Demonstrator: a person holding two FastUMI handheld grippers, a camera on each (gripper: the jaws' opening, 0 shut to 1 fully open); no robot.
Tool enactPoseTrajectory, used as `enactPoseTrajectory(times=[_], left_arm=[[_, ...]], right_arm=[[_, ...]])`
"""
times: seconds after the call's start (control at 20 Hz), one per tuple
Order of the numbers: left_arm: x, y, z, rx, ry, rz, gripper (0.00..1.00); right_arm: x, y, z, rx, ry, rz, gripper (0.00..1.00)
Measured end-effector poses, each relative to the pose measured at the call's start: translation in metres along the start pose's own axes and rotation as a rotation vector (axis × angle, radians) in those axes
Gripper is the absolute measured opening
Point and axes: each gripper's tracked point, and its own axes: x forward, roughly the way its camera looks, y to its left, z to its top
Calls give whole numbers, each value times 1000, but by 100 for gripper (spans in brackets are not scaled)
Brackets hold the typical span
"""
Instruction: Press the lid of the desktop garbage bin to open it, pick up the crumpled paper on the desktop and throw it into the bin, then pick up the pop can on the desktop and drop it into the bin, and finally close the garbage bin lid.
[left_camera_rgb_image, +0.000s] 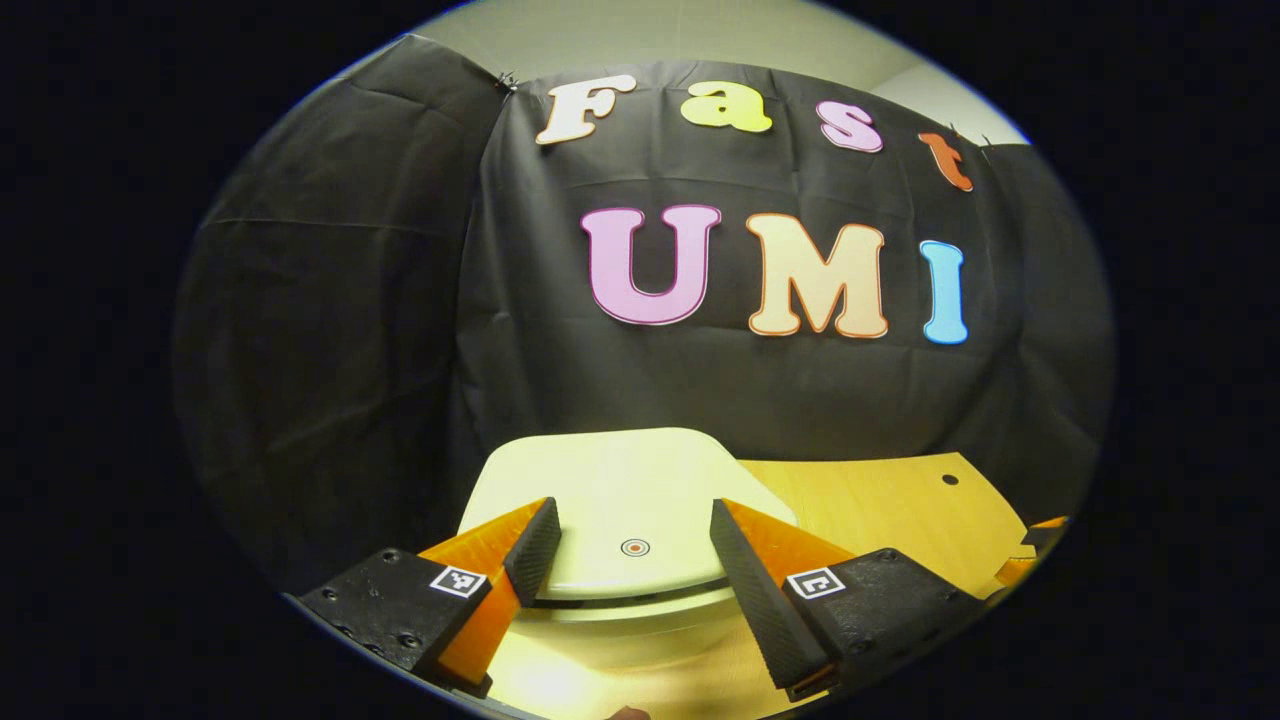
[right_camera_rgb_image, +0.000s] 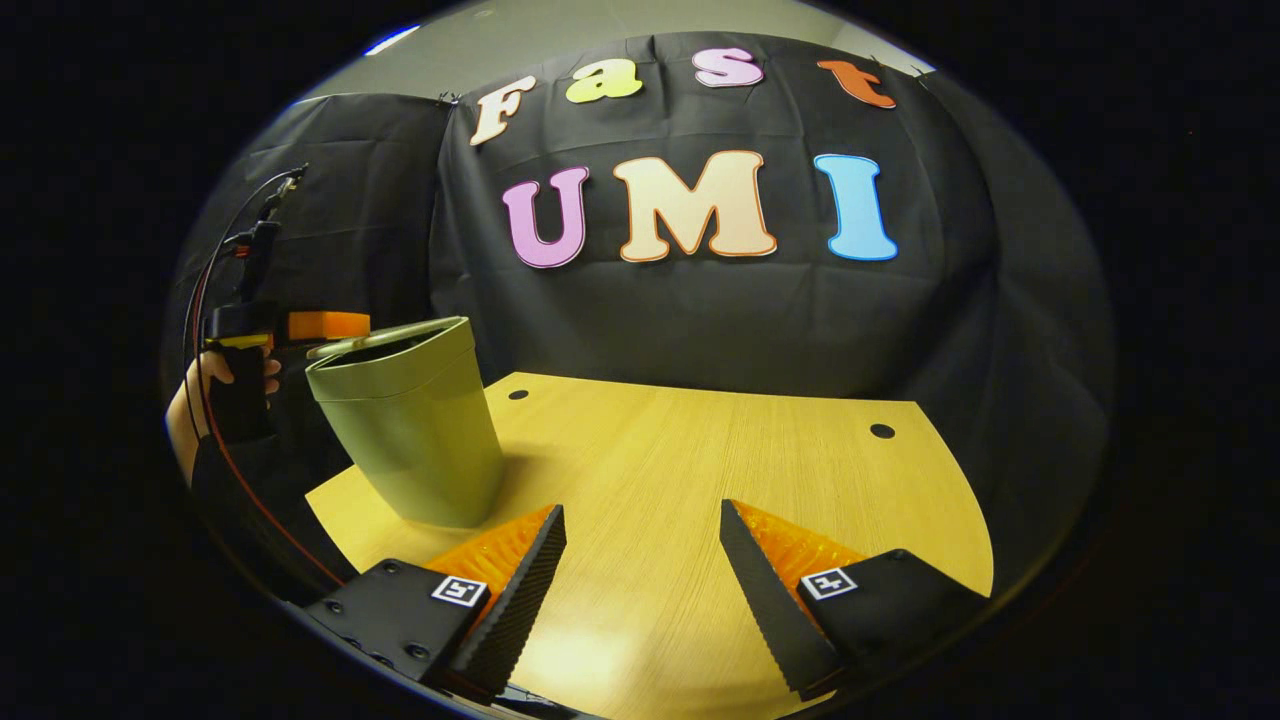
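Setting: a staged recording booth, not a home. You work at a bare wooden desk (right_camera_rgb_image: 700, 480) with cable holes (right_camera_rgb_image: 882, 431), closed in behind and at the side by black cloth (right_camera_rgb_image: 700, 320) pinned up under a pale wall (left_camera_rgb_image: 640, 40).

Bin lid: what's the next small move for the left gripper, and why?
Probably press the lid down to shut it: the left gripper hovers open just over it, and in the right gripper view the lid sits slightly ajar on the bin; the table looks bare.
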Motion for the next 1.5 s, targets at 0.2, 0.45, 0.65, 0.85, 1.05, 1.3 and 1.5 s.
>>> enactPoseTrajectory(times=[0.2,0.45,0.65,0.85,1.05,1.3,1.5], left_arm=[[0,-1,-5,23,18,-1,94],[0,-2,-12,23,68,-16,94],[-1,-10,-19,23,159,-65,95],[5,-13,-7,6,55,-74,94],[-7,-48,18,-67,-81,-144,92],[-27,-102,55,-51,-286,-222,93],[-41,-138,79,9,-397,-251,93]], right_arm=[[2,0,-2,-2,4,0,98],[6,2,-6,6,13,8,98],[9,8,-8,5,5,21,98],[7,6,4,21,-24,22,98],[-6,-9,34,54,-99,-10,98],[-36,-26,89,82,-244,-71,98],[-63,-37,129,33,-360,-129,98]])
